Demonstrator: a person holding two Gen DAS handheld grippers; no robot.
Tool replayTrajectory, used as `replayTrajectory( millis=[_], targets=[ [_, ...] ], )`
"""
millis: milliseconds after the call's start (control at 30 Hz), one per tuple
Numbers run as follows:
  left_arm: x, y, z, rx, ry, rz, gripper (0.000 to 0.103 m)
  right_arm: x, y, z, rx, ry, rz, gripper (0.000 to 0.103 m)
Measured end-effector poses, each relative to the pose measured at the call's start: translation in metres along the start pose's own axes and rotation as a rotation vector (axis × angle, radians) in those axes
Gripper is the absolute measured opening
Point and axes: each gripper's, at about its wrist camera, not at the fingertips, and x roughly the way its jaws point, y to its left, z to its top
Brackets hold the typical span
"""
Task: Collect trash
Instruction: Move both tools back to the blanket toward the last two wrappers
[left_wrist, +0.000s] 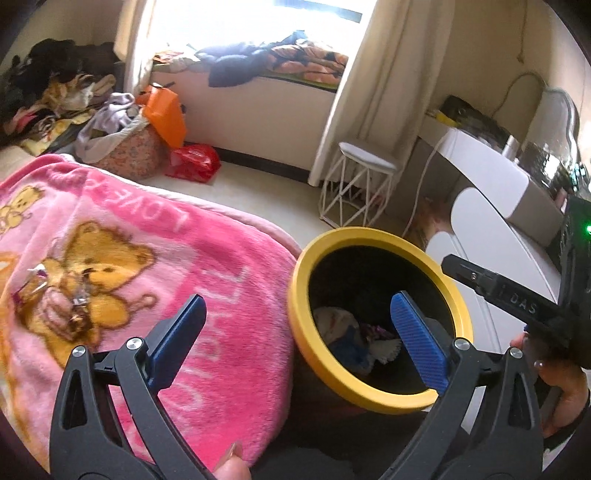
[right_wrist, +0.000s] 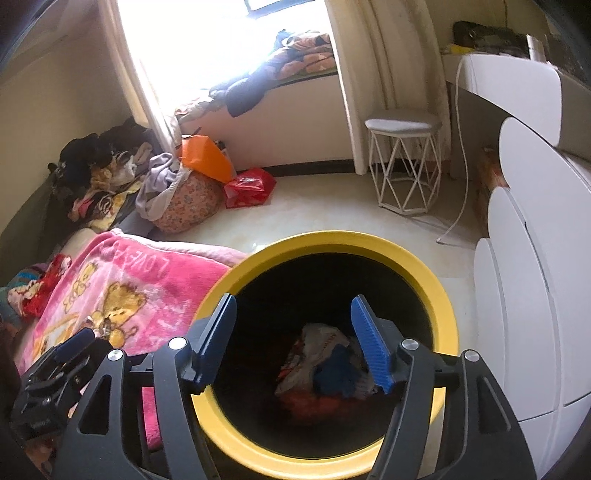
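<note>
Two hand-held grippers hover over a bedroom trash bin, both with jaws spread and nothing between their blue pads. The right gripper (right_wrist: 293, 341) hangs directly above the bin's mouth, its fingers framing the contents below. The left gripper (left_wrist: 301, 338) straddles the boundary between bed and bin, one pad (left_wrist: 173, 343) over the blanket and the other over the bin's opening.

The trash bin (right_wrist: 441, 295) is round, with a thick yellow rim and a black interior. It stands on the floor, touching the near corner of the bed on one side and just beside a white cabinet (right_wrist: 532, 280) on the other. At its bottom lies a crumpled heap of discarded wrappers (right_wrist: 325, 365), white, dark blue and red-orange, pressed together.

On the bed, a fluffy pink blanket (left_wrist: 207, 280) printed with teddy bears covers the corner nearest the bin. Several shiny crumpled candy wrappers (left_wrist: 79, 295) lie on it toward the blanket's left edge, well apart from the bin.

Farther off, a white wire-frame stool (right_wrist: 404, 162) stands on the pale floor beside a cream curtain (right_wrist: 373, 66). A red plastic bag (right_wrist: 249, 186) and an orange paper bag (right_wrist: 205, 157) rest against the base of the window seat, next to a floral fabric bundle (right_wrist: 184, 205) and a pile of clothes.
</note>
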Motion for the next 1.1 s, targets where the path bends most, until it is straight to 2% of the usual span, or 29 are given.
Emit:
replayTrajectory(
  millis=[567,1100],
  targets=[
    [-0.043,0.061,0.004,-0.101,-0.09,0.079,0.092,-0.01,0.068,0.001,-0.113,-0.039,0.081,0.074],
    [-0.067,0.123,0.001,-0.176,-0.129,0.201,0.092,0.011,0.14,-0.012,-0.24,0.01,0.177,0.075]
  ],
)
